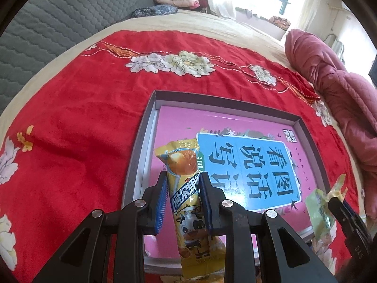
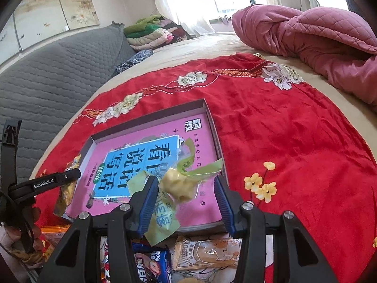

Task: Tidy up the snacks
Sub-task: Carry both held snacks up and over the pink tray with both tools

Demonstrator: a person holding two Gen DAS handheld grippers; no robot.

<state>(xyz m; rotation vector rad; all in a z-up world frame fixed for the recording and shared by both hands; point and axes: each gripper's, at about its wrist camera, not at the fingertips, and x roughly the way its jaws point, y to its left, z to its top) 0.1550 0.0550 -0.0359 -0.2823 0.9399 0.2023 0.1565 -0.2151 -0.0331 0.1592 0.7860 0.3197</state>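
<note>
My left gripper [image 1: 183, 176] is shut on a long yellow snack packet [image 1: 181, 162] with a cartoon cow, held upright over the left part of a shallow grey box [image 1: 226, 101] with a pink printed bottom. My right gripper [image 2: 186, 180] is shut on a pale green packet [image 2: 162, 221] with a yellow pastry inside, above the box's [image 2: 146, 115] near right corner. Each view shows the other tool: the right gripper [image 1: 339, 202] with the green packet [image 1: 319, 212], and the left gripper [image 2: 70, 174] with the yellow packet [image 2: 64, 193].
The box lies on a red flowered cloth [image 1: 82, 118] spread over a bed. Loose snacks lie under my right gripper: a blue packet [image 2: 150, 266] and a tan cat-print packet [image 2: 207, 252]. A pink quilt [image 2: 318, 35] is bunched at the far right; a grey padded headboard [image 2: 59, 70] stands left.
</note>
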